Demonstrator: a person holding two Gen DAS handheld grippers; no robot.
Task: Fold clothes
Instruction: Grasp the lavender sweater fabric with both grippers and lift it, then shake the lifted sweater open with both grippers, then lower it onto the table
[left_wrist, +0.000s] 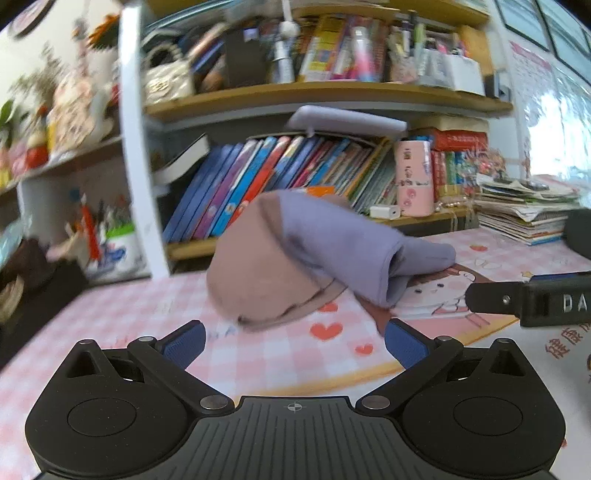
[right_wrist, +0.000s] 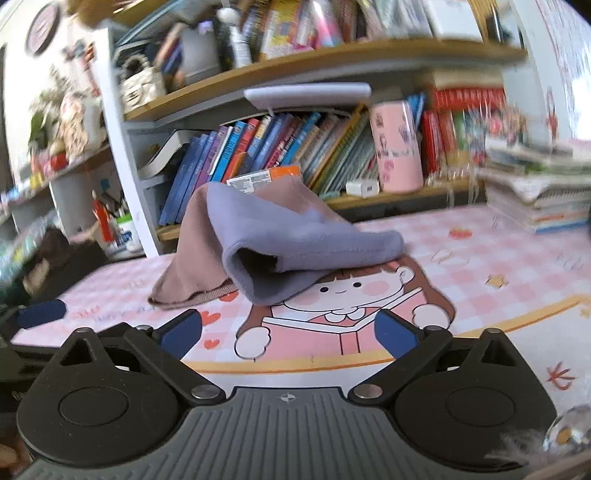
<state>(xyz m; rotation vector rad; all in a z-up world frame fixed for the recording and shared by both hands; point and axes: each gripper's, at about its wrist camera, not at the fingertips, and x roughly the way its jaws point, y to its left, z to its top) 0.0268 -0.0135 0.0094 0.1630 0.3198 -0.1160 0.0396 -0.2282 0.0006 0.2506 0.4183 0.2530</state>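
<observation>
Both grippers stand wide open with nothing between their blue pads. The left gripper (left_wrist: 293, 345) hovers low over the near part of the desk mat (left_wrist: 122, 321), its fingers pointing at the garment. The right gripper (right_wrist: 290, 334) hangs over the printed cartoon girl (right_wrist: 343, 291) on the mat, likewise empty; in the left wrist view its black finger reaches in from the right edge, beside the cartoon and apart from the cloth.

Just ahead of both tools lies the garment (left_wrist: 280, 258), a small bundle of mauve-brown and lavender cloth. It sits in a loose heap towards the middle of the mat, nearer the far edge than the near one. The lavender part (right_wrist: 303, 236) drapes over the brown part (right_wrist: 192, 266) and ends in an open tube-like cuff that rests on the cartoon girl's hair. The brown hem lies flat on the pink checks, to the left of the cuff.

Beyond the far edge of the mat stands a shelf unit (left_wrist: 332, 96) packed with leaning books (left_wrist: 266, 181), with a pink cylindrical container (right_wrist: 397, 147) on its lower board. A stack of magazines (left_wrist: 528, 210) sits at the far right corner of the desk.
</observation>
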